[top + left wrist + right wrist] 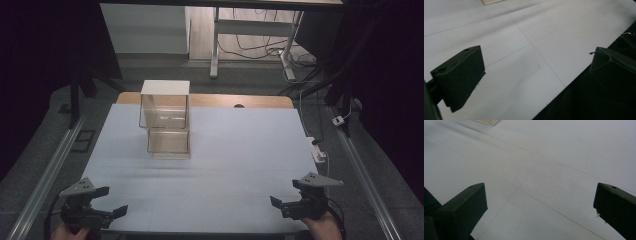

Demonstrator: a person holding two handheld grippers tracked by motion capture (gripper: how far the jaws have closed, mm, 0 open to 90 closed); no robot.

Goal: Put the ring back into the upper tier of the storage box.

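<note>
High view first: we see a pale blue-white sheet covering the table [225, 165], and on it, toward the far side and a little left of centre, two clear plastic open-fronted boxes stacked one on the other [166, 120], the upper one with a white top and sitting slightly offset to the left of the lower. Both stand upright, with a strip of bare wooden table edge [260, 101] behind them. We hold the left gripper [106, 201] at the near left corner of the sheet and the right gripper [286, 194] at the near right corner, each well apart from the stacked boxes and from one another, a hand [70, 232] gripping the left one from below. From the left gripper view, its two black jaws stand wide apart with nothing between them but the bare sheet [524, 57] and the dark drop past the sheet's near edge; a cream corner of the lower box [491, 1] peeks in at the top. From the right gripper view, its jaws are likewise spread wide over empty sheet [544, 170], and a pale corner of the box base [489, 122] sits at the top edge, far ahead of the jaws.
</note>
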